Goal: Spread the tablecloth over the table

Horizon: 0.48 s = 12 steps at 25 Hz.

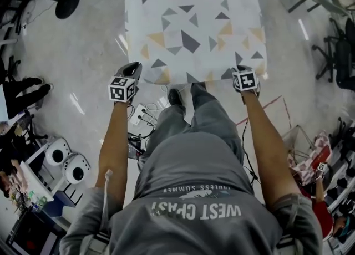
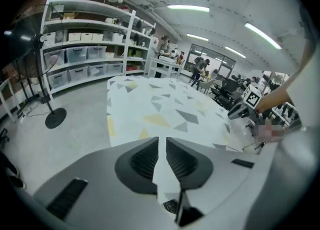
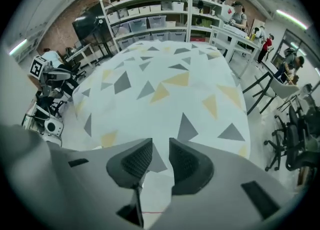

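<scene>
Holding the near hem at both corners, here we go. My left claw [image 2: 162, 141] is pinched almost closed on a thin fold of the tablecloth [image 1: 191, 21] at the near left corner of the desk, and white fabric runs straight up between the ribbed pads. My right claw [image 3: 160, 144] stands narrow rather than tight at the near right corner, with the cloth passing through the gap. I take it to be biting on a thicker fold, though from this angle I can't swear both pads press.

The cloth, white with grey and yellow triangles, lies over the whole top from the far edge back to me, so the desk itself is hidden beneath it.

The step now, as I read it, is settling this near edge. To do it well I want both claws at the same height and the same distance from the near edge, so the hem runs parallel to it. A light, even pull towards me should take the slack out without dragging the far edge short. Then I lower both corners together and let go only once the overhang matches left and right. There are cables [image 1: 141, 116] on the floor [image 1: 89, 43] by my feet, so no careless step back.
</scene>
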Tool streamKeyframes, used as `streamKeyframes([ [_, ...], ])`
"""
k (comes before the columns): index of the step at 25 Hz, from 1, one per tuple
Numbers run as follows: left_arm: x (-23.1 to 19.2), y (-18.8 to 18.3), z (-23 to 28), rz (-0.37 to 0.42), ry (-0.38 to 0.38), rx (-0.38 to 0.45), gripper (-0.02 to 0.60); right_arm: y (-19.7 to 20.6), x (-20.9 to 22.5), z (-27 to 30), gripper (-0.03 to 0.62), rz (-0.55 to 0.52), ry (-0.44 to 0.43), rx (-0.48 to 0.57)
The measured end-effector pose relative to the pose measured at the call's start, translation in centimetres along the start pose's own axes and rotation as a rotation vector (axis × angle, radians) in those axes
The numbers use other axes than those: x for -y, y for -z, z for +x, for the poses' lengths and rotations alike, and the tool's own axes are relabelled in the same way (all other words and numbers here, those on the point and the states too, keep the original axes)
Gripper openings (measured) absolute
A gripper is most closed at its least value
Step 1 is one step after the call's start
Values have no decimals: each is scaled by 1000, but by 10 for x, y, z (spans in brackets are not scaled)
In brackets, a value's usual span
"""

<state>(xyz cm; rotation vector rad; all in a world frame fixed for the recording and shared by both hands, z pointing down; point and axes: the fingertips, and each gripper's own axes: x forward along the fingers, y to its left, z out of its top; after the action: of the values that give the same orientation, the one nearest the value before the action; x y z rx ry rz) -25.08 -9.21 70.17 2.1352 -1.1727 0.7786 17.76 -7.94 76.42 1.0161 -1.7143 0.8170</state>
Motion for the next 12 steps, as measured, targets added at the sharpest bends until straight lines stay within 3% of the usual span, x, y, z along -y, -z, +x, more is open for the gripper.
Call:
streamKeyframes([
  [6, 53, -85, -30, 155, 70, 145, 44, -61, -26, -79, 91, -6, -2, 225],
  [12, 97, -181, -107, 268, 88, 370, 34, -143, -75, -209, 26, -51, -38, 558],
])
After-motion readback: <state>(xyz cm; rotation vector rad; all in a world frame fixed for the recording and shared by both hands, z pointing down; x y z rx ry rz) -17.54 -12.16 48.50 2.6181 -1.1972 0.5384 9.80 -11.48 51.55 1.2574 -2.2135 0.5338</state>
